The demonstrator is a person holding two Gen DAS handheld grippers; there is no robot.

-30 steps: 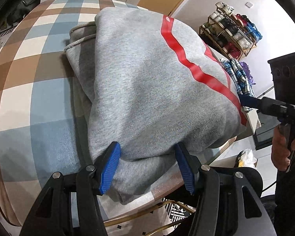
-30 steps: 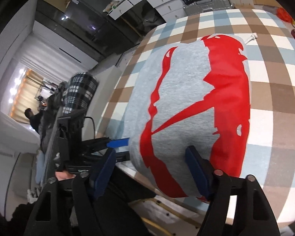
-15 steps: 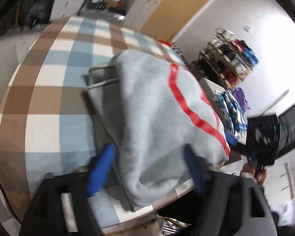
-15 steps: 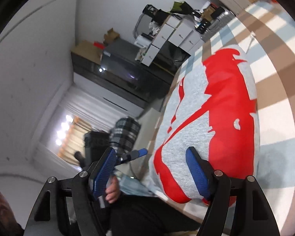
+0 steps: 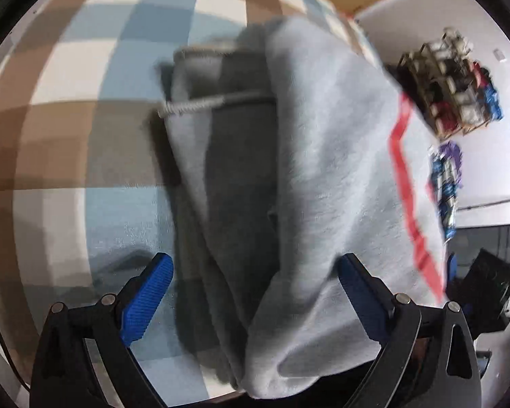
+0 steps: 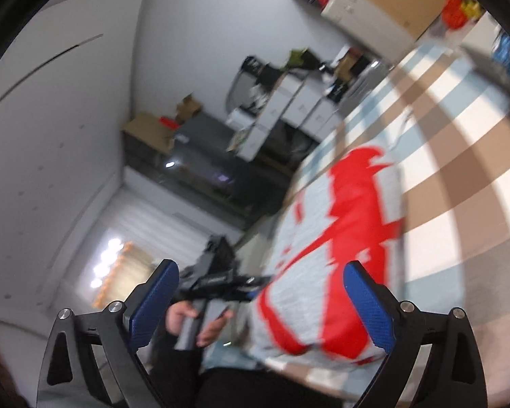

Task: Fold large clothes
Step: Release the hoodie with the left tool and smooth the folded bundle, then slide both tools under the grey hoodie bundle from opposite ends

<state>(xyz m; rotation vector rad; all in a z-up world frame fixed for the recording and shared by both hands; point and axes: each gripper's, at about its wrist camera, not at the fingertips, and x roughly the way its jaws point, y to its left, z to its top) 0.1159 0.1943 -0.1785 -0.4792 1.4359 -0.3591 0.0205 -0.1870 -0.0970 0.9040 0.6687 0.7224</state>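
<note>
Our left hand-held gripper [image 5: 251,289] and right hand-held gripper [image 6: 258,299] have just been opening and stand released. The folded grey hoodie [image 5: 316,170] lies at the checked counter [image 5: 68,142] edge, overhanging; a careless brush could drag it off.

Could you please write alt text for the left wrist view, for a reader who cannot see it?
A folded grey sweatshirt with a red stripe lies on a checked blue, brown and white cloth, its near end between the left gripper's open blue pads, which have just been opening. A white drawstring crosses its darker folded layer. The picture is motion-blurred.
</note>
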